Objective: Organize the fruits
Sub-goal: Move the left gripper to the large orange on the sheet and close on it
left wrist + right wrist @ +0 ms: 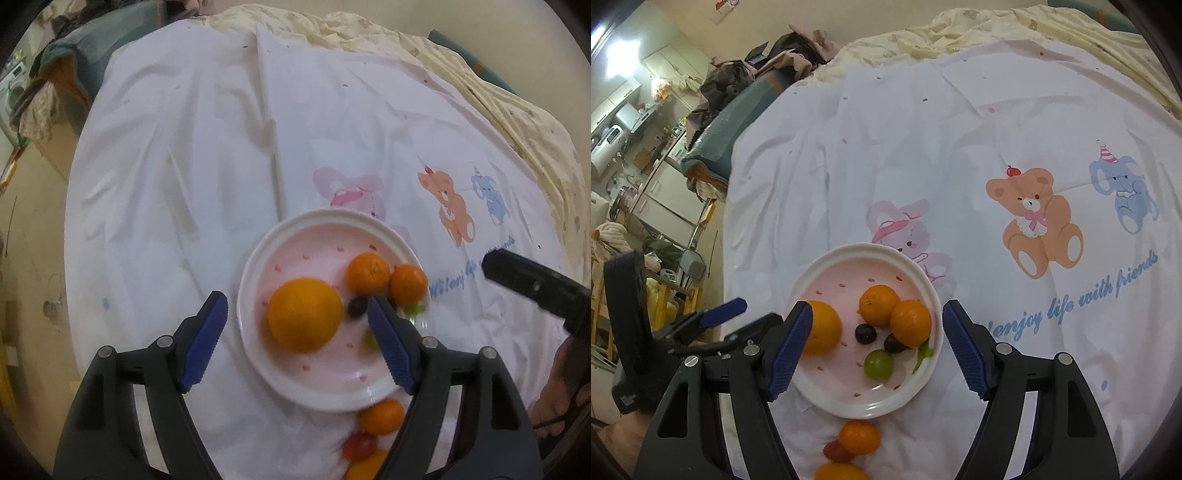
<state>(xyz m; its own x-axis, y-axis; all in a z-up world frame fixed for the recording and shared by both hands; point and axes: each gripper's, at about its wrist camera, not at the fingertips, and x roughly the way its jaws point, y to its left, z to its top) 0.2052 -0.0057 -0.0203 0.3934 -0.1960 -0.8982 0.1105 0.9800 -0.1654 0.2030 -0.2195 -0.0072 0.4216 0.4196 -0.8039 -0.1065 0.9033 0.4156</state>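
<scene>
Because the job is to sort the fruit, most of it already sits on the plate [255, 266], a white one with a pink middle, which lies on a white sheet [184, 147] printed with a bear and an elephant; I cannot tell if a bed or a desk is under the sheet. From the left wrist, the left tool [297, 334] hangs over the plate with its blue pads apart and nothing between them but air, so it holds no fruit. Right below it is the big orange [304, 319], and two small oranges [368, 271] touch each other near the far edge, with a dark grape [356, 307] beside them. Three more fruits [382, 416] wait on the sheet just outside the near rim, so the job looks not yet done. The black right tool [532, 284] pokes in from the side. From the right wrist, the right tool [877, 341] is also spread wide and empty above the plate [864, 404]. A green grape [878, 363] and two dark grapes [865, 333] lie together in the middle, likely grouped by kind. A small orange [858, 436] and a red fruit [835, 451] lie close below the rim, easy to pick next.
</scene>
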